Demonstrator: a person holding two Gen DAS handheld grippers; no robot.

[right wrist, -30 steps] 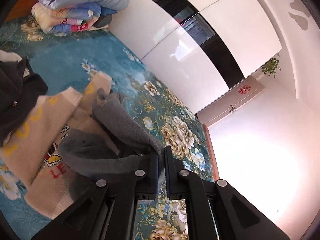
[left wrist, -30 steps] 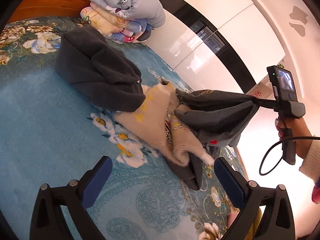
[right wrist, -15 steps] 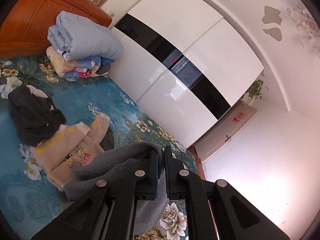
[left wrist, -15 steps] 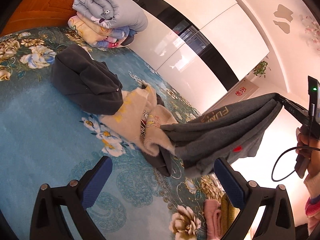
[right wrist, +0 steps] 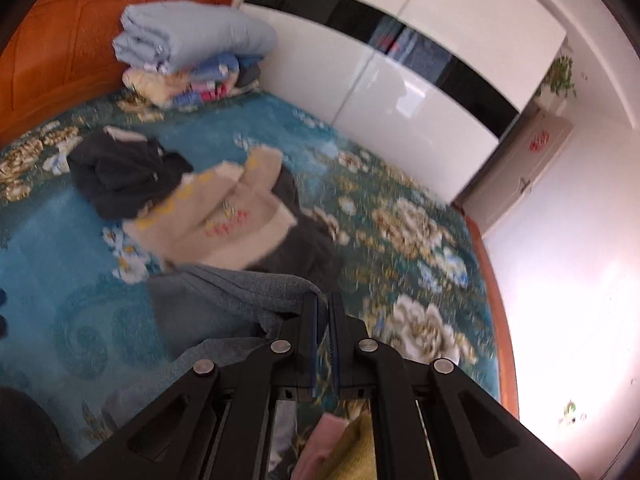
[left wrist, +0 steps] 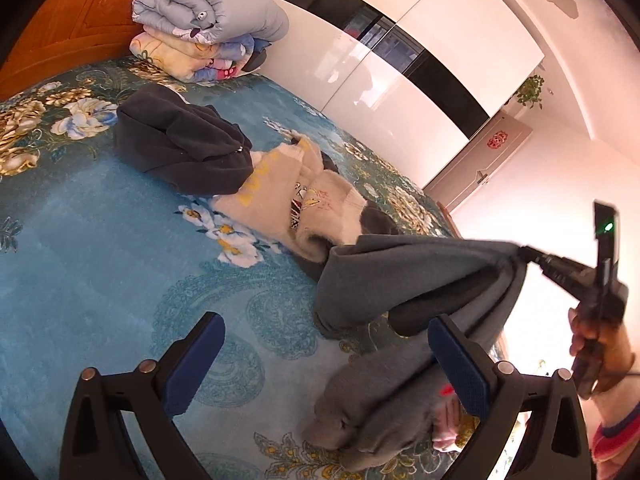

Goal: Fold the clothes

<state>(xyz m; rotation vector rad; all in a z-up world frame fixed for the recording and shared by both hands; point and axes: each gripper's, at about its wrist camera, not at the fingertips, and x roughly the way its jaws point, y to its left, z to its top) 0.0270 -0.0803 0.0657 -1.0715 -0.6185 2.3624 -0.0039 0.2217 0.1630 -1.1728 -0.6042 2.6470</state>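
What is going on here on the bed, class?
A person is sorting laundry on a bed with a pair of tongs in each hand. The right tongs are shut on a grey garment and hold it up off the blanket, so that its lower part trails down. The left tongs are open and hold nothing. A beige sweater and a dark garment lie unfolded in a heap further back, and folded quilts are stacked by the headboard.
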